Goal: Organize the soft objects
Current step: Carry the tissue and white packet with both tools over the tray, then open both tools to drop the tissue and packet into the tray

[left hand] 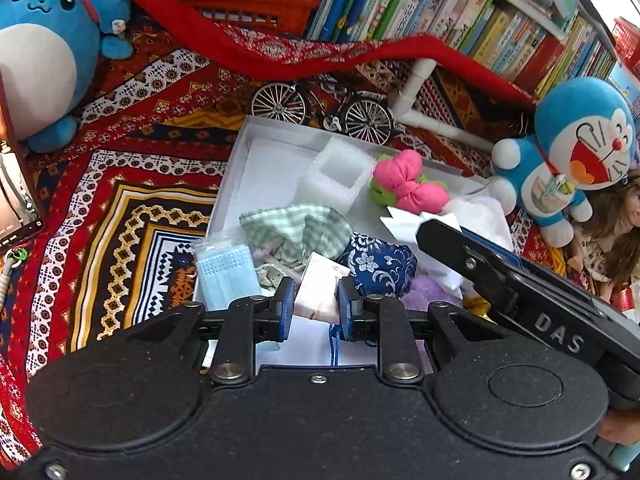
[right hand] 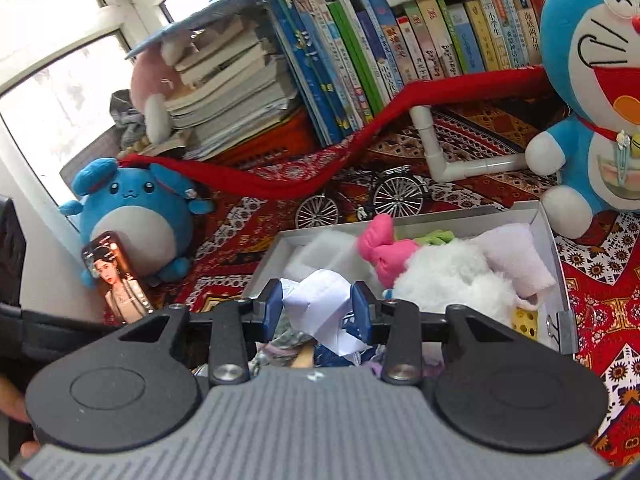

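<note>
The left claw [left hand: 311,306] is clenched on a small pale pink packet [left hand: 318,288], its blue pads pressing both sides, and hangs over the near end of a shallow white box [left hand: 240,148]. The right claw [right hand: 317,305] grips a crumpled white paper [right hand: 320,300] between its pads above the same box [right hand: 554,252].

Just beyond the left claw lie a bagged stack of blue masks [left hand: 226,276], a green checked cloth [left hand: 296,228] and a navy floral pouch [left hand: 380,262]. Farther in the box sit a white foam block [left hand: 340,174] and a pink and green plush [left hand: 404,184]. In the right view a fluffy white plush [right hand: 448,276] fills the box's right side, touching that pink plush [right hand: 386,252].

The box rests on a red patterned cloth [left hand: 120,184] over the table. Behind it stand a model bike [left hand: 324,106] and a white pipe [left hand: 416,84]. A round blue plush [left hand: 40,40] sits at far left, a blue cat plush [left hand: 580,152] just right of the box, books [left hand: 460,12] along the back. A phone [right hand: 116,276] leans on the round plush.
</note>
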Demonstrator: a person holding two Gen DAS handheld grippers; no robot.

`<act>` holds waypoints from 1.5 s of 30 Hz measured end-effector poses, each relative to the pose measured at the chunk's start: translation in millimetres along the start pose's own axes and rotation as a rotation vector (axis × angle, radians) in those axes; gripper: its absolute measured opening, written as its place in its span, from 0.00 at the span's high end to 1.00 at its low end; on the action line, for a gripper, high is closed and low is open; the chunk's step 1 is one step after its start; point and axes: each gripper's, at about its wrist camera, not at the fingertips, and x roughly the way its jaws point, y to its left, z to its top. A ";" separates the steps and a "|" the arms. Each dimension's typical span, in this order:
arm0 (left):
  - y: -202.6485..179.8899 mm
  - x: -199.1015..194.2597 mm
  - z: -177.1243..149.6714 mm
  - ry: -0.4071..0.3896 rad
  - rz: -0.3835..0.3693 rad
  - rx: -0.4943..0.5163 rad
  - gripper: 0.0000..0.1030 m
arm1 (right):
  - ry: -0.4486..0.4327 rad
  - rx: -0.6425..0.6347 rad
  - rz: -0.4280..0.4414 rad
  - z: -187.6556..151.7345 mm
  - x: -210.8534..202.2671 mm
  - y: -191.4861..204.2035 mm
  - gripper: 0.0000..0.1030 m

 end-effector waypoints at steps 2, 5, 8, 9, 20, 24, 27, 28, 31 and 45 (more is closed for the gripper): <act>-2.0 3.4 0.2 0.007 0.005 0.005 0.79 | 0.005 -0.006 -0.007 0.0 5.5 -0.4 0.58; -4.6 8.7 0.8 0.014 0.022 0.008 0.79 | 0.017 -0.024 -0.025 -0.7 14.4 0.5 0.58; -4.8 15.0 0.7 0.025 0.041 0.012 0.79 | 0.039 -0.045 -0.051 -0.9 24.7 0.4 0.58; -4.7 16.6 0.4 0.028 0.045 0.012 0.79 | 0.042 -0.051 -0.058 -1.5 27.4 -0.1 0.58; -2.8 29.9 -0.7 0.040 0.059 0.010 0.79 | 0.064 -0.055 -0.076 -10.8 39.5 -8.7 0.58; -0.4 33.6 0.6 0.045 0.056 0.004 0.79 | 0.061 -0.053 -0.077 -11.6 41.1 -10.4 0.58; 1.7 36.3 0.3 0.062 0.049 -0.006 0.81 | 0.059 -0.049 -0.076 -12.5 42.3 -11.8 0.58; 2.4 37.3 -0.1 0.064 0.048 -0.008 0.81 | 0.059 -0.049 -0.077 -12.8 42.6 -12.1 0.58; 3.7 39.5 -0.6 0.067 0.048 -0.013 0.81 | 0.059 -0.055 -0.079 -13.1 43.5 -12.0 0.58; 3.9 42.2 -1.3 0.072 0.043 -0.019 0.81 | 0.074 -0.073 -0.096 -16.5 49.2 -12.5 0.60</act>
